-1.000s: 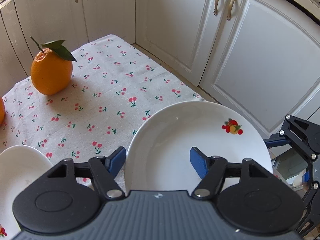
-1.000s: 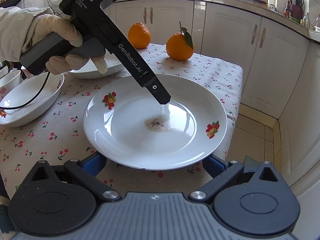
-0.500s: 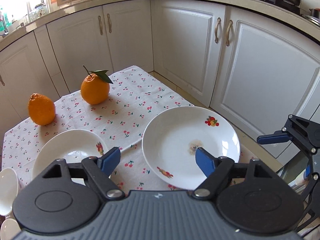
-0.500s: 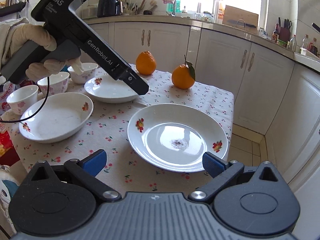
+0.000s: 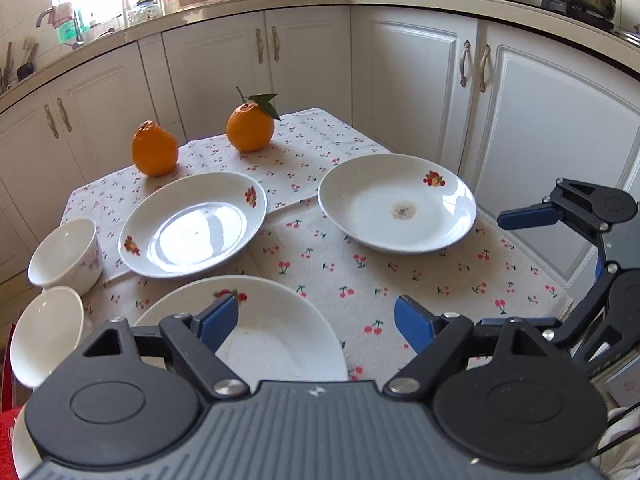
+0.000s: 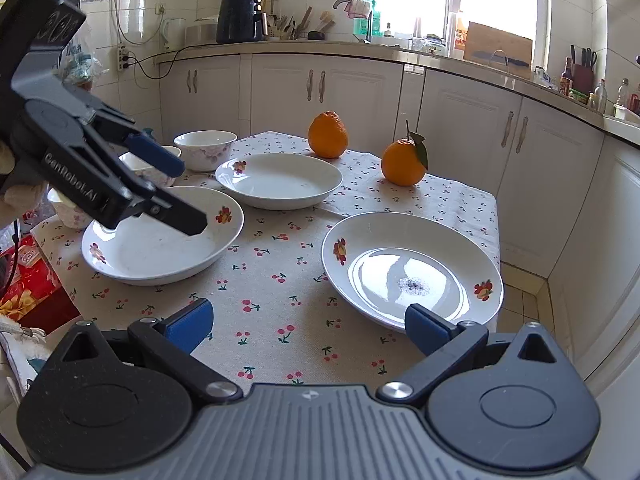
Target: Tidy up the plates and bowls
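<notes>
Three white plates with fruit prints lie on the cherry-print tablecloth [image 5: 400, 280]. The plate with a dark speck stain [image 5: 396, 204] [image 6: 412, 268] is at the right. A second plate [image 5: 192, 224] [image 6: 280, 178] sits toward the back, and a third plate [image 5: 272, 344] [image 6: 160, 244] lies at the near left. My left gripper [image 5: 316, 320] [image 6: 176, 190] hovers over that third plate, its jaws opening with nothing pressed between the pads. My right gripper [image 6: 308, 328] stands open and empty at the table's near edge, its right pad [image 6: 426, 330] beside the stained plate's rim.
Small white bowls [image 5: 66, 256] [image 5: 44, 332] [image 6: 204, 148] stand at the table's left end. Two oranges [image 6: 328, 140] [image 6: 402, 162] rest at the far side. White cabinets [image 6: 460, 128] ring the table, and a red box [image 6: 28, 284] sits on the floor at left.
My left gripper has pulled off the stained plate, swung left over the near-left plate, and its jaws have widened. My right gripper has drawn back and risen a little.
</notes>
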A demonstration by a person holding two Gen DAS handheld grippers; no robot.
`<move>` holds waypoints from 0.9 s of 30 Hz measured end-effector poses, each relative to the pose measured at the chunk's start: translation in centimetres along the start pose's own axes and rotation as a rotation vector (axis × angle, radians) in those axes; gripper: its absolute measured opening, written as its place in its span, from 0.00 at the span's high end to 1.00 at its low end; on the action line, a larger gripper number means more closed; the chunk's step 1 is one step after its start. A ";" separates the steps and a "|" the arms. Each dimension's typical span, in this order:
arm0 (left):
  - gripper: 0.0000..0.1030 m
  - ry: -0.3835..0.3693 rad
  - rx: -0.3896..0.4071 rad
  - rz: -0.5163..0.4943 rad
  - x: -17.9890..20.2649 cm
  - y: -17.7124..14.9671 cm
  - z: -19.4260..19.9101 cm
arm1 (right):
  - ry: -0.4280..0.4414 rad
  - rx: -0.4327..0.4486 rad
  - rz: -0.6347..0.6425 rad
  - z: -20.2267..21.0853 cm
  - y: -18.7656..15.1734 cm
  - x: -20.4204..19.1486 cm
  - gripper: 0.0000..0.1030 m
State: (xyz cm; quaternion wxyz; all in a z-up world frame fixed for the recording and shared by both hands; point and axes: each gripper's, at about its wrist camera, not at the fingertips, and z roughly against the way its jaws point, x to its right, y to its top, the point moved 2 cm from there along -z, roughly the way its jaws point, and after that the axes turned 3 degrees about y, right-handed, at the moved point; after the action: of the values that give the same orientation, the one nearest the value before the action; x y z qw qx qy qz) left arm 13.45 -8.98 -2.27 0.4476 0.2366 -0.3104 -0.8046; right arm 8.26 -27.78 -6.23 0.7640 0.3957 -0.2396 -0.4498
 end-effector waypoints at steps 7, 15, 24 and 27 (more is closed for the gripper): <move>0.14 0.102 0.042 -0.041 -0.3 -4.5 1.7 | 0.015 -0.029 0.010 -0.9 0.3 -0.8 0.00; 0.12 0.121 0.002 0.040 -3.2 -9.0 3.7 | 0.047 -0.044 0.024 -2.1 1.1 -2.2 0.00; 0.11 0.106 -0.026 0.100 -4.3 -11.9 1.9 | 0.087 -0.056 0.038 -3.1 2.7 -3.7 0.00; 0.10 0.104 -0.022 0.114 -4.5 -12.1 1.2 | 0.105 -0.070 0.049 -3.5 3.2 -3.9 0.00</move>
State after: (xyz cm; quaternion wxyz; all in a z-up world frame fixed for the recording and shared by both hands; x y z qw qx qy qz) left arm 7.93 0.21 -9.56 0.5105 0.2551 -0.2911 -0.7678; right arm 10.52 -22.12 -5.69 0.7996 0.3858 -0.1931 -0.4177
